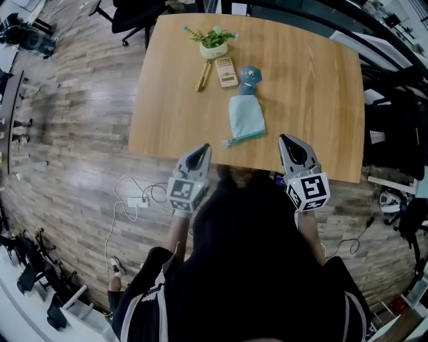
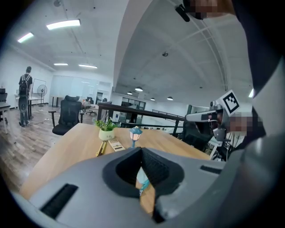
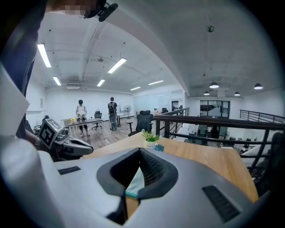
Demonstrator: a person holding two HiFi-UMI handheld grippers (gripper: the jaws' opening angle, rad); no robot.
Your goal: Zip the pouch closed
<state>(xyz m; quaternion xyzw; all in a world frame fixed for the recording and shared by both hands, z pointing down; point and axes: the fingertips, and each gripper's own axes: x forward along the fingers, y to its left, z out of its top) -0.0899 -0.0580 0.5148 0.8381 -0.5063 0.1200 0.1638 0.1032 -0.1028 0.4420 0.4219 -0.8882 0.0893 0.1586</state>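
Note:
A light blue pouch (image 1: 246, 116) lies flat on the wooden table (image 1: 314, 87), its teal zipper edge (image 1: 243, 139) turned toward the near edge. My left gripper (image 1: 202, 151) hovers just off the table's near edge, left of the pouch, shut and holding nothing. My right gripper (image 1: 287, 141) is at the near edge to the pouch's right, also shut and empty. In the left gripper view the pouch (image 2: 142, 178) shows below the closed jaws. The right gripper view shows the pouch (image 3: 135, 185) the same way.
Behind the pouch stand a small blue lamp figure (image 1: 249, 77), a remote-like card (image 1: 226, 71), a gold stick (image 1: 203, 75) and a potted plant (image 1: 213, 41). Cables (image 1: 137, 199) lie on the floor at left. Office chairs (image 1: 134, 13) and people are farther off.

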